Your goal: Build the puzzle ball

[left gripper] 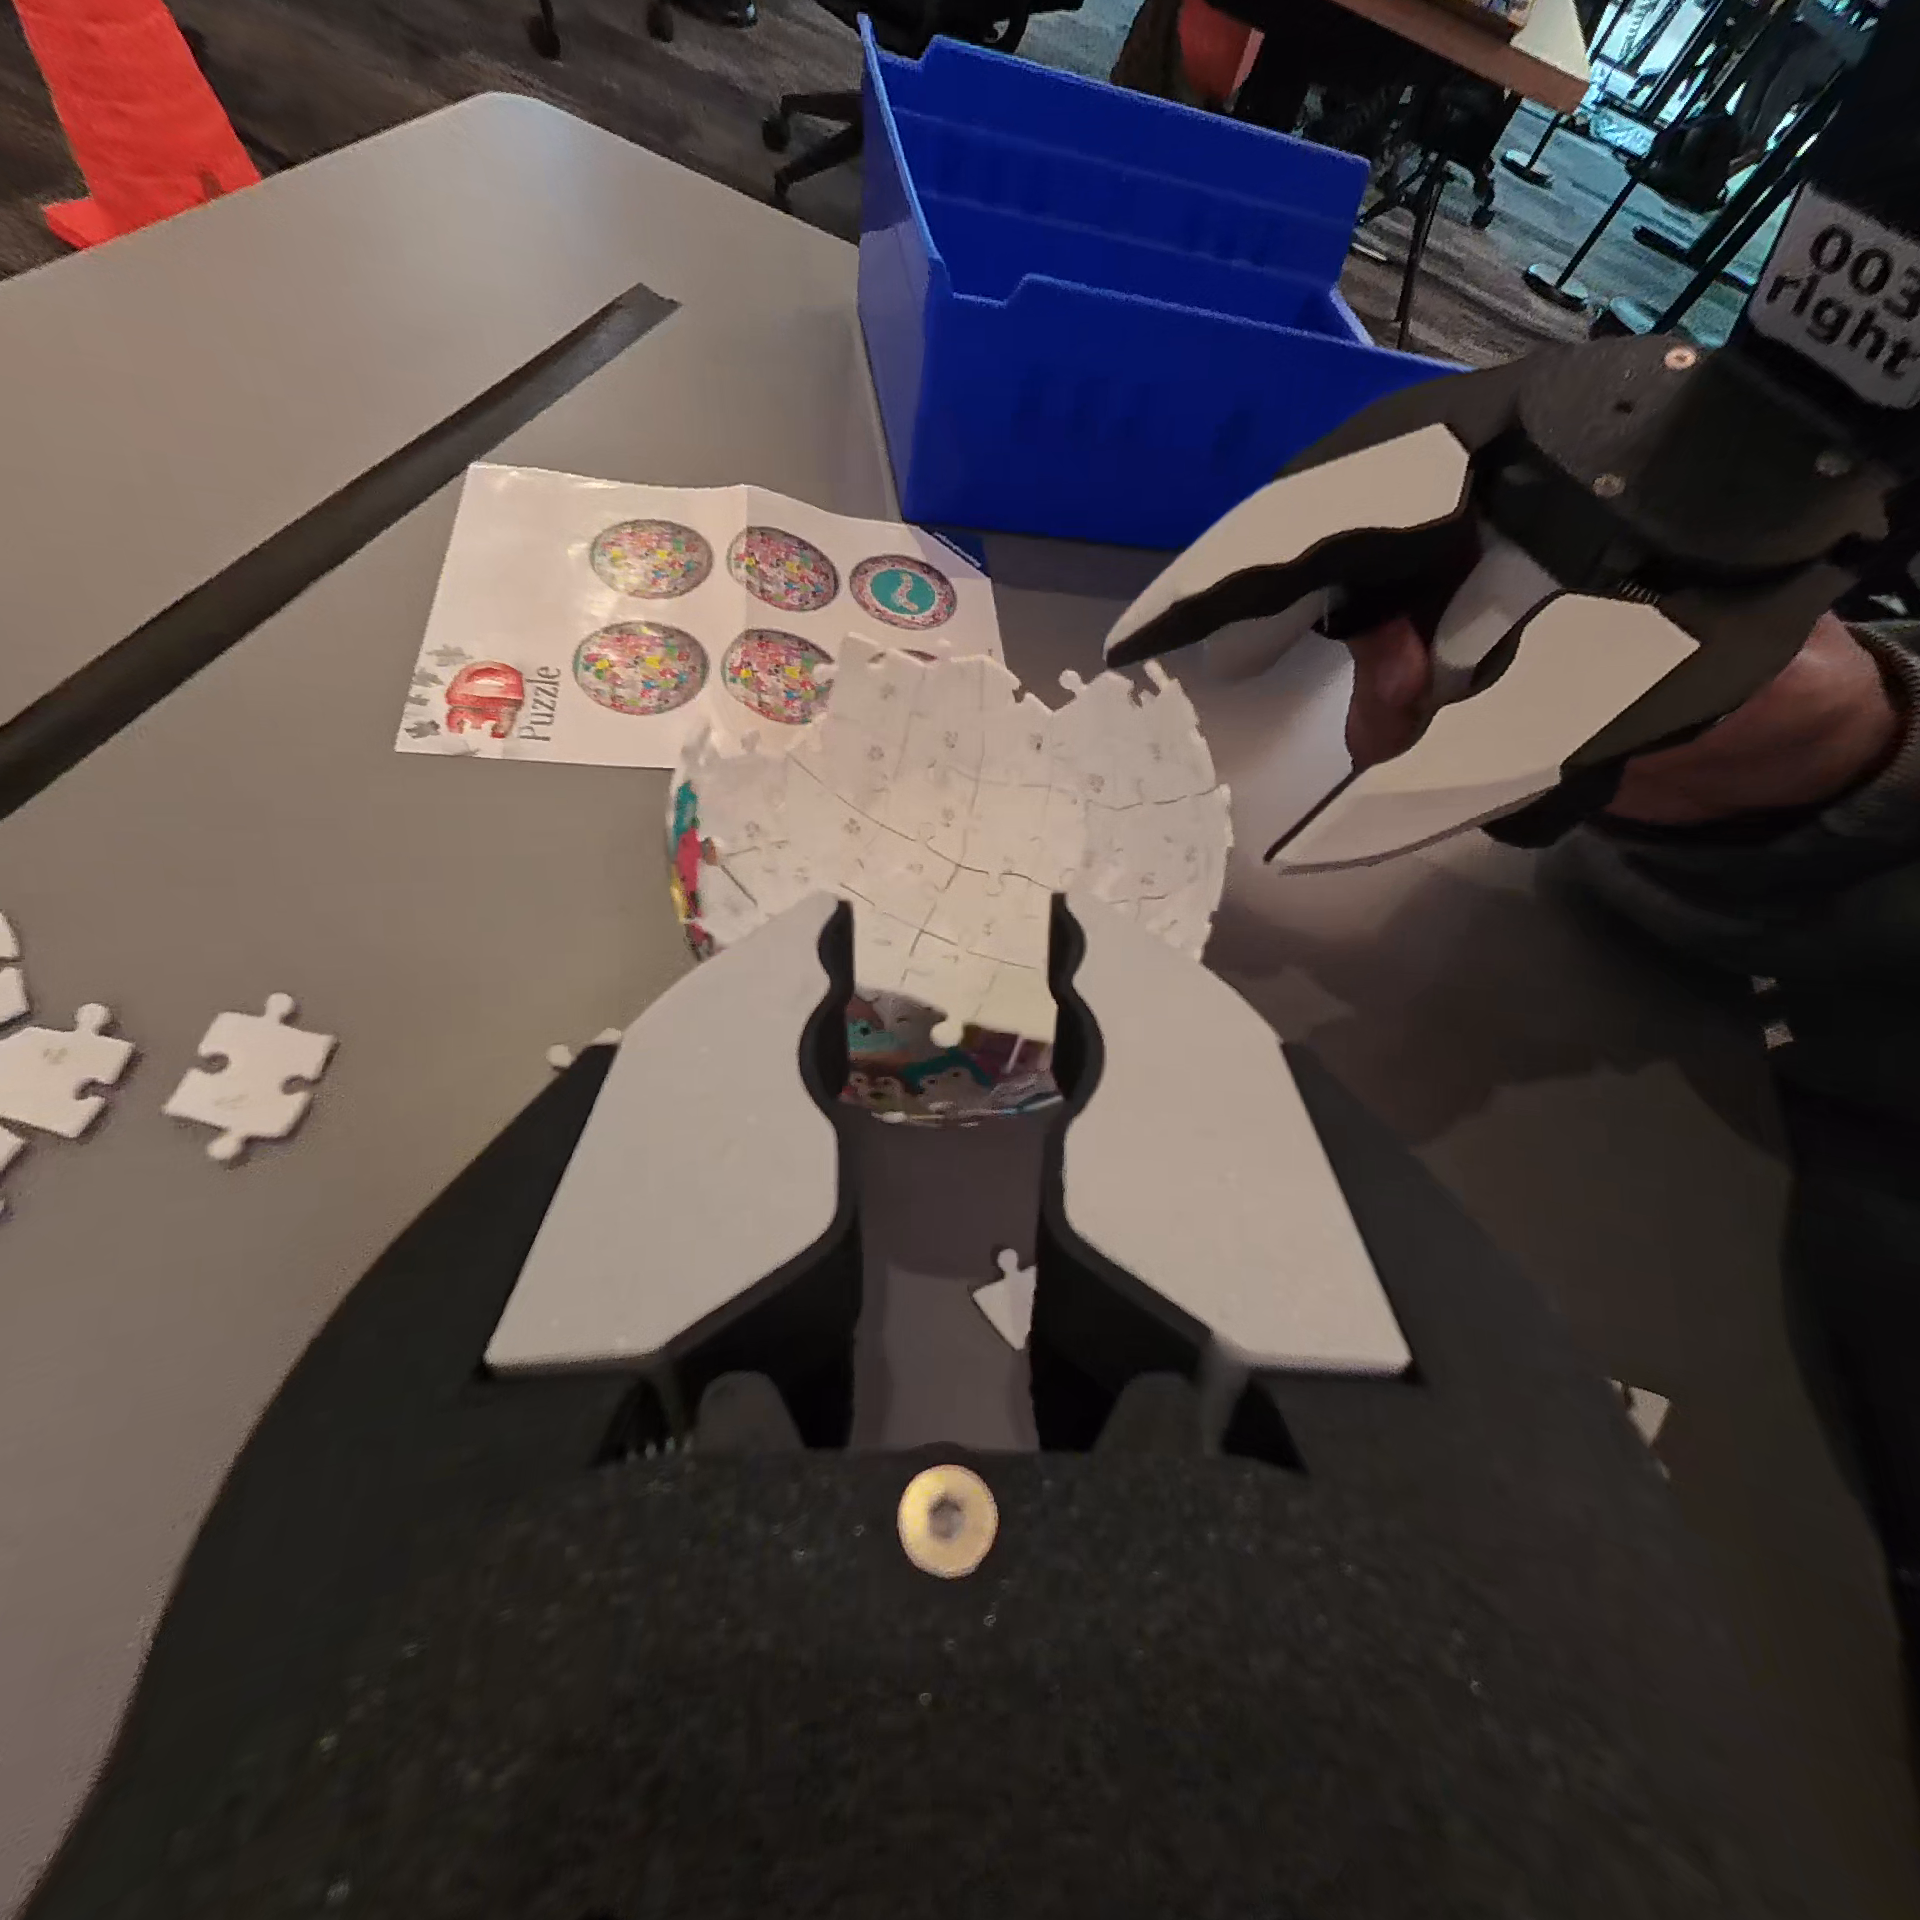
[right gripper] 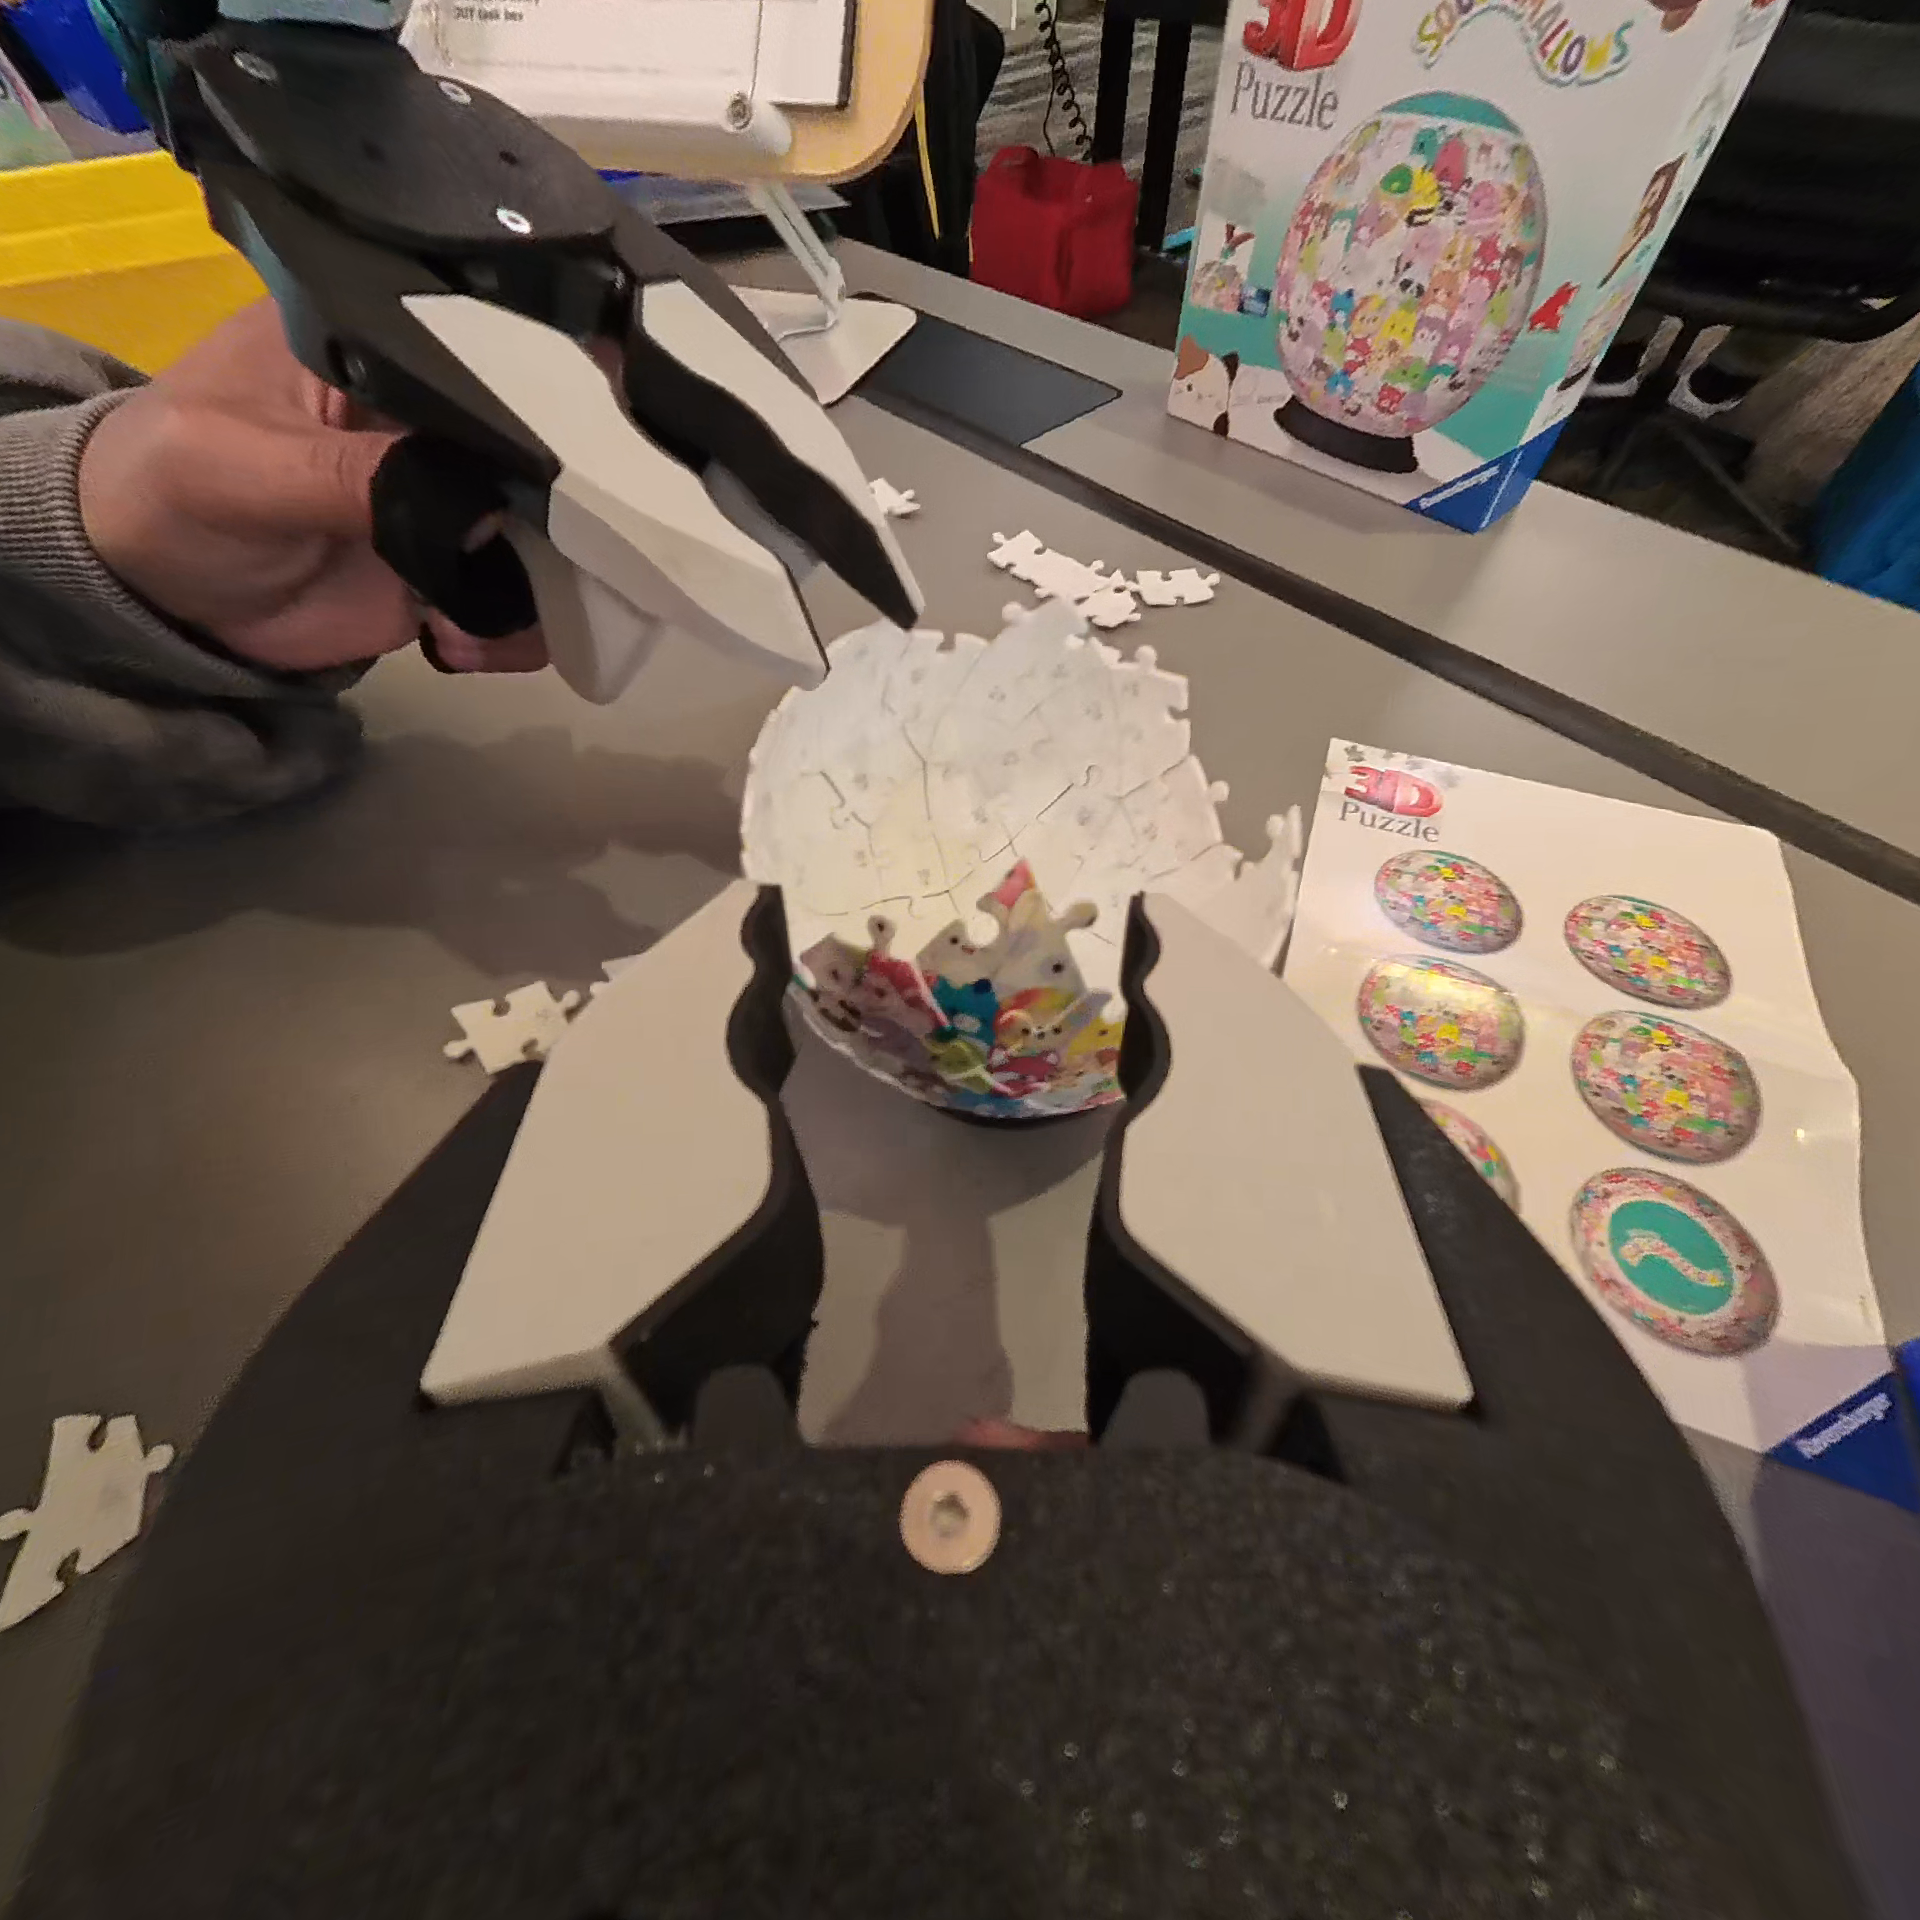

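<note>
Left wrist view, near to far: left gripper [left gripper: 951, 914] sits narrow around the near rim of the puzzle ball [left gripper: 966, 800]; whether the pads actually pinch the shell I cannot tell. One loose piece [left gripper: 1006, 1309] lies on the table [left gripper: 312, 416] between its fingers, nothing held otherwise. More loose pieces [left gripper: 249, 1075] lie near left.

Ball status: a partial shell, open bowl, white inner faces showing, printed side outward. It rests on the table at centre, ragged top edge with tabs sticking up. My read: roughly half built, upper part entirely missing.

Right gripper [left gripper: 1195, 748] hangs just beside the ball's right rim, jaws wide, empty.

Instruction sheet [left gripper: 623, 613] lies just behind the ball, blue bin [left gripper: 1091, 343] farther back.

Right wrist view adds a cluster of spare pieces [right gripper: 1091, 582] beyond the ball and the puzzle box [right gripper: 1455, 239] at far right.

Left to do: fit the remaining scattered pieces, close the top.
</note>
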### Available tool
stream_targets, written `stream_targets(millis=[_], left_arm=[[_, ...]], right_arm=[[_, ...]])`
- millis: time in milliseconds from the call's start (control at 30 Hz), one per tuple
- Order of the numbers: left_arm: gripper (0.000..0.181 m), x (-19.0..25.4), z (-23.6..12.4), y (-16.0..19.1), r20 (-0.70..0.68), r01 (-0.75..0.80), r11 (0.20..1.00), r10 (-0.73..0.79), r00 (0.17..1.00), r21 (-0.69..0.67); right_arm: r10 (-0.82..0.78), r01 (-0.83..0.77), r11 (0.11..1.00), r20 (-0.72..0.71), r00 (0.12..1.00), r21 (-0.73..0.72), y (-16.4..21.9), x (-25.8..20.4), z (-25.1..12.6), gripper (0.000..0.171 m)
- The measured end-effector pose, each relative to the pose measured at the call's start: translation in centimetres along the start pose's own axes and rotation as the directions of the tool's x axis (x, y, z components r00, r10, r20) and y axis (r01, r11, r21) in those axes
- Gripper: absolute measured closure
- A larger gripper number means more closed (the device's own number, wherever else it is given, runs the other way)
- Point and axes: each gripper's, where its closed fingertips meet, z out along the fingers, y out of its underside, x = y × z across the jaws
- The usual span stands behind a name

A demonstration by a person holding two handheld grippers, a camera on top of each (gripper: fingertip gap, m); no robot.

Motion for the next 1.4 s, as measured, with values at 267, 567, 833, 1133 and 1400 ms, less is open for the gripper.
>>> stream_targets(millis=[267,567,833,1133,1400], left_arm=[[0.153,1.3,0.0,0.9,0.045,-0.065,0.998,0.066,0.997,-0.015],[0.155,2.0,0.4,2.3,0.041,-0.064,0.997,0.066,0.997,-0.035],[0.154,2.2,1.0,2.9,0.043,-0.075,0.997,0.077,0.996,-0.033],[0.155,2.3,2.0,3.8,0.033,-0.074,0.997,0.075,0.997,-0.027],[0.156,2.6,1.7,3.5,0.037,-0.073,0.997,0.073,0.997,0.000]], right_arm=[[-0.001,0.001,0.999,-0.015,1.000,0.038,0.9,-1.1,-0.7,0.104],[-0.054,0.055,0.998,-0.013,0.998,0.035,1.7,-2.5,-0.7,0.102],[-0.105,0.105,0.994,-0.016,0.994,0.022,1.7,-3.3,-0.6,0.100],[-0.145,0.145,0.989,-0.001,0.989,0.019,1.2,-3.8,-0.7,0.101],[-0.308,0.304,0.944,-0.004,0.952,-0.129,-5.0,4.3,-1.5,0.131]])
